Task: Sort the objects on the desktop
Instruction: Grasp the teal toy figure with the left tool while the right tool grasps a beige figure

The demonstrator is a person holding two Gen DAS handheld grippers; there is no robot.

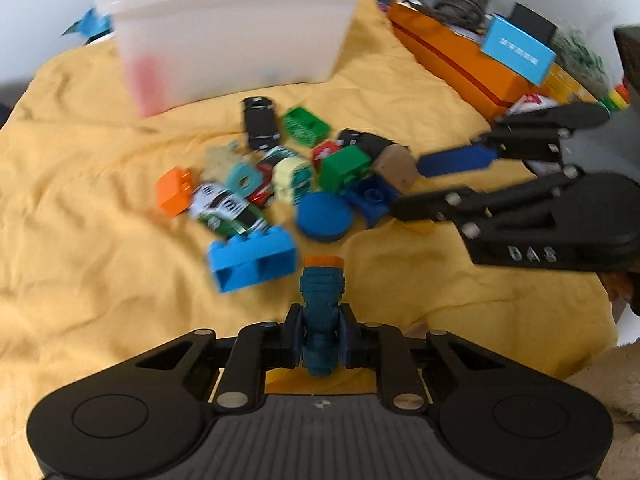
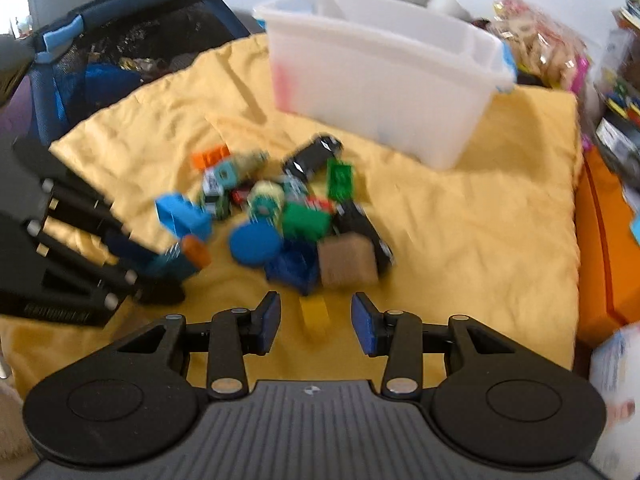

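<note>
My left gripper [image 1: 322, 332] is shut on a teal toy piece with an orange cap [image 1: 323, 292], held just above the yellow cloth [image 1: 100, 240]; the same piece [image 2: 180, 258] shows at the left of the right wrist view. My right gripper [image 2: 316, 320] stands open over a small yellow brick [image 2: 315, 312] that lies between its pads untouched. Beyond it lies a pile of toys: a light blue brick [image 1: 252, 262], a blue disc [image 1: 324, 216], a green block [image 1: 344, 168], a tan cube [image 2: 348, 260] and a black car [image 1: 260, 122].
A white plastic bin [image 1: 232, 40] stands on the cloth behind the pile. An orange box [image 1: 460, 64] with clutter on it borders the cloth on the right. A dark mesh bag [image 2: 120, 52] sits at the cloth's far left.
</note>
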